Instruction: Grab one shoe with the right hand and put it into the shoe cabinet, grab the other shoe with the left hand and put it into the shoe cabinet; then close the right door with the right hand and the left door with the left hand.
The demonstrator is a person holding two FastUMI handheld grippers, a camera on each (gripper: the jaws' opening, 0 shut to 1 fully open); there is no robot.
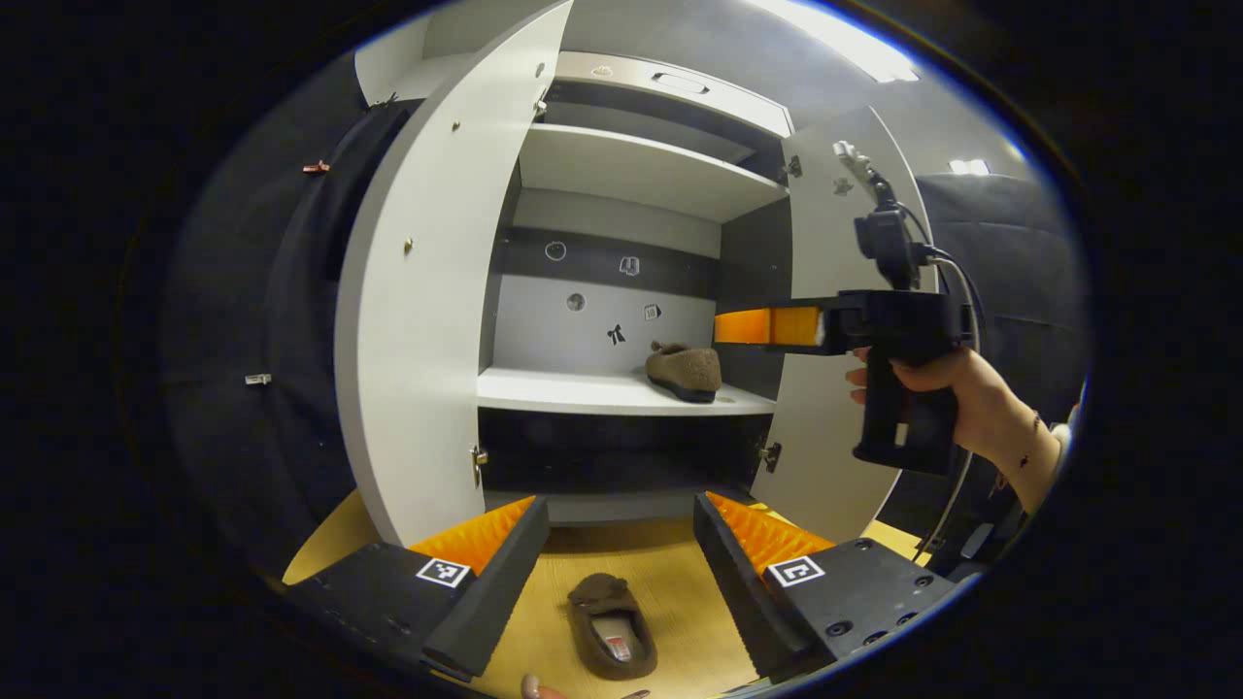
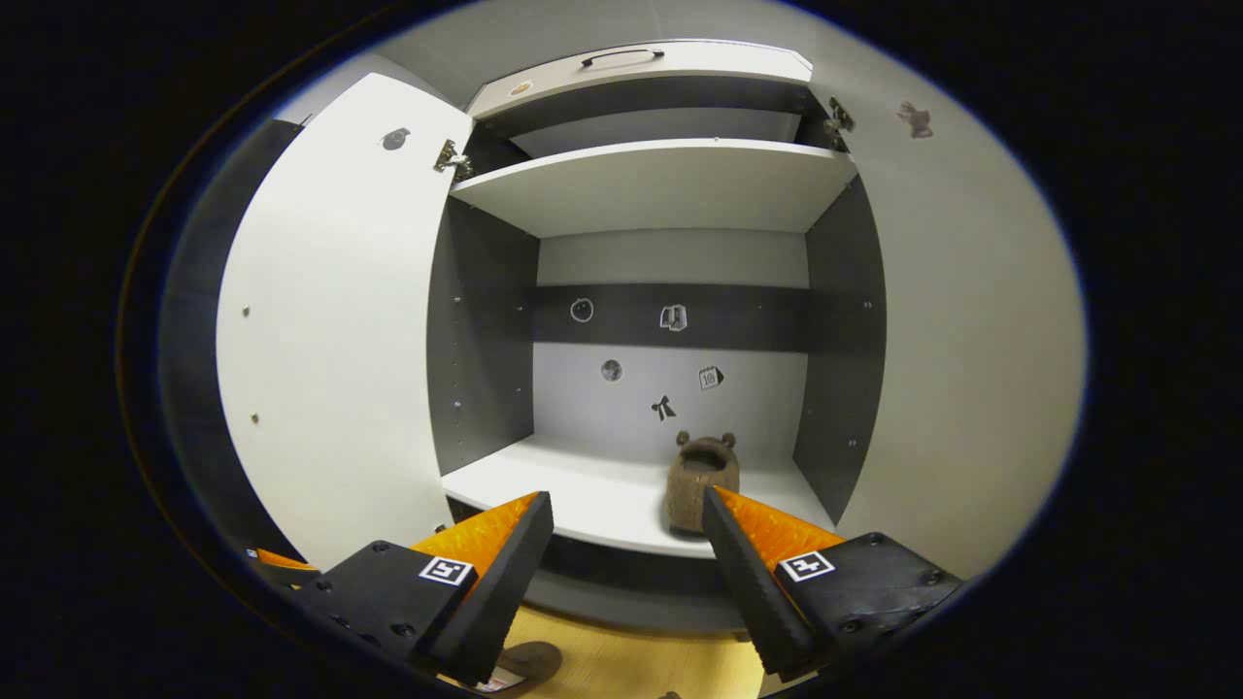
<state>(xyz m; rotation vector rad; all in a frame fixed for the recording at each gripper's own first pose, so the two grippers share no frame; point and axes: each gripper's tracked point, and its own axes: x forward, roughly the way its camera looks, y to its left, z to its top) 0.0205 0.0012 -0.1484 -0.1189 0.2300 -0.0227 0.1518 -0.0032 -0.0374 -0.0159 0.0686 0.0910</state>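
Wood-grain floor in front of the shoe cabinet (image 1: 631, 175), both doors swung wide.

First shoe (image 1: 686, 371), a brown fuzzy slipper, sits on the cabinet's middle shelf (image 1: 583, 393), toward the right side, near the right inner wall. From the right gripper view I see the same slipper (image 2: 701, 481) end-on, near the shelf's front edge.

Second shoe (image 1: 612, 626) lies on the floor below, between the fingers of my left hand-held gripper (image 1: 621, 553) as that camera looks down on it. Fingers are spread wide and hold nothing; the shoe lies lower than them and, as far as I can judge, untouched.

Right hand-held gripper (image 2: 626, 558): jaws apart, empty, facing the shelf. From the left gripper view I see it side-on (image 1: 767, 326), level with the shelf opening and held by a hand (image 1: 971, 398) just in front of the right door (image 1: 825, 291).

My read: right-hand placement looks finished; the step in hand is the left-hand pickup of the floor shoe.

Next move calls for: lower the left gripper over the slipper, straddle its body, close on both sides, then lift to the shelf's free left half, beside its mate. Left door (image 1: 427, 291) stands close on that side, so mind the approach. The right tool should clear the opening first. Doors come after.
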